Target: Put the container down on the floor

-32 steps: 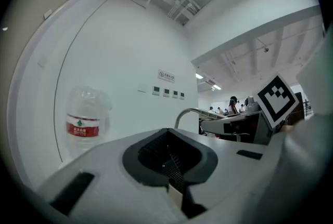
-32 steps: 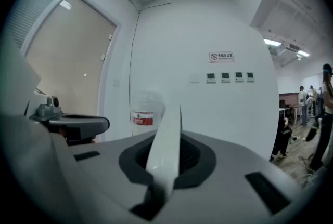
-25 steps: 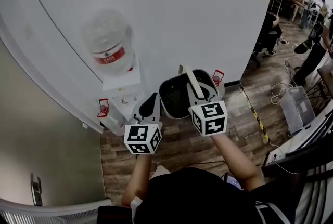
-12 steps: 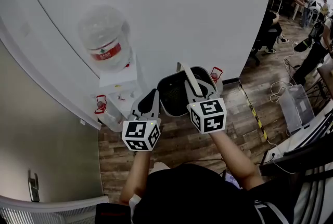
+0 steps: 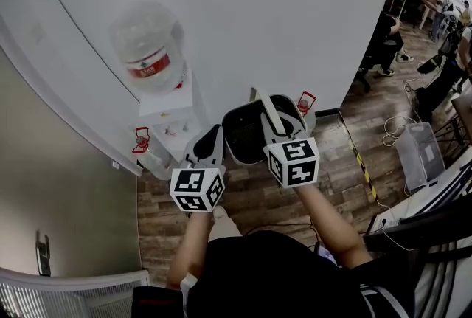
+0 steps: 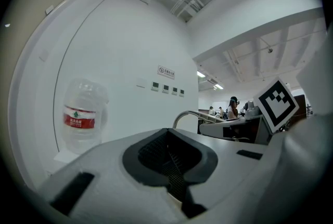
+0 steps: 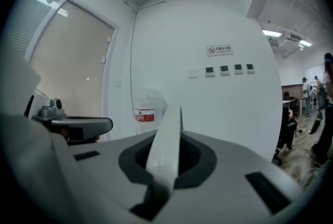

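The container (image 5: pixel 245 133) is a pale grey bin with a dark inside, held up in front of me above the wood floor. Its white strap handle (image 5: pixel 265 111) stands upright, and my right gripper (image 5: pixel 277 133) is shut on it. In the right gripper view the handle (image 7: pixel 167 134) runs straight up between the closed jaws of the right gripper (image 7: pixel 165 163). My left gripper (image 5: pixel 207 154) hangs just left of the bin with its jaws together and nothing in them. In the left gripper view the left gripper (image 6: pixel 169 158) shows its dark pads meeting, with the handle's arch (image 6: pixel 188 115) beyond.
A white water dispenser (image 5: pixel 173 111) with a big clear bottle (image 5: pixel 147 51) stands against the wall just past the bin. Two red-capped jugs (image 5: pixel 141 141) (image 5: pixel 304 104) sit at its sides. Yellow-black floor tape (image 5: pixel 361 161), a clear box (image 5: pixel 420 150) and people are to the right.
Both grippers and the bin have drifted slightly left in the view. The right gripper's hold on the handle is unchanged.
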Motion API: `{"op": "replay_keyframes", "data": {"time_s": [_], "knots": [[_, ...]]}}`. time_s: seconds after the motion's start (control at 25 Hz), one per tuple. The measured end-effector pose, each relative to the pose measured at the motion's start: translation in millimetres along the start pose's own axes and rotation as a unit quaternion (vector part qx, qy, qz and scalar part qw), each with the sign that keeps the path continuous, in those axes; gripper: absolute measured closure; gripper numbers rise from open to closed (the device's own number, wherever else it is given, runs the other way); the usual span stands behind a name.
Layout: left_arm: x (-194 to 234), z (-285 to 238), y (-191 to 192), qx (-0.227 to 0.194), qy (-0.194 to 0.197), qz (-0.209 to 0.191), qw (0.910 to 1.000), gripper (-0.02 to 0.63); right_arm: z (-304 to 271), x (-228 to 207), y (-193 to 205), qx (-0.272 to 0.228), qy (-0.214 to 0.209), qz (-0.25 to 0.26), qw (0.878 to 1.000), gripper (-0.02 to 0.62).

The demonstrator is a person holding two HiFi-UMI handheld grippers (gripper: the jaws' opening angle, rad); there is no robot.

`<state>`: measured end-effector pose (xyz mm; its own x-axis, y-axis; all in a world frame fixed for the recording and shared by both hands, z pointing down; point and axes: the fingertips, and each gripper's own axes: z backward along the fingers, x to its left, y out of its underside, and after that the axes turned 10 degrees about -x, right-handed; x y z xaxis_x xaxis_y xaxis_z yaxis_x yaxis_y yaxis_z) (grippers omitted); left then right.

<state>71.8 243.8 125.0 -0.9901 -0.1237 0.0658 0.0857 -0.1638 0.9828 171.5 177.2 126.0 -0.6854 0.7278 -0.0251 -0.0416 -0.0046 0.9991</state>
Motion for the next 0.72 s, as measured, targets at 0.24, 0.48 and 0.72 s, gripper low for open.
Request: {"op": "replay_keyframes", "data": {"time_s": [0.24,0.48,0.72], "knots": [[1.1,-3.5,-1.3,0.000,-0.003,0.000,1.0000,0.589,-3.3,-1.5,1.2,0.000,-0.004,-0.006,1.000,0.563],[10.9,-8.5,1.7,-0.001,-0.009,0.006,0.9999,0.589,-14.0,-2.1,2.9,0.002,-0.008,-0.008,1.000,0.563],[27.4,-17.9,7.3,0.002,-0.012,0.013,0.9998,0.589,-34.9,-2.5,6.9,0.008,-0.008,-0.008,1.000,0.563]]}}
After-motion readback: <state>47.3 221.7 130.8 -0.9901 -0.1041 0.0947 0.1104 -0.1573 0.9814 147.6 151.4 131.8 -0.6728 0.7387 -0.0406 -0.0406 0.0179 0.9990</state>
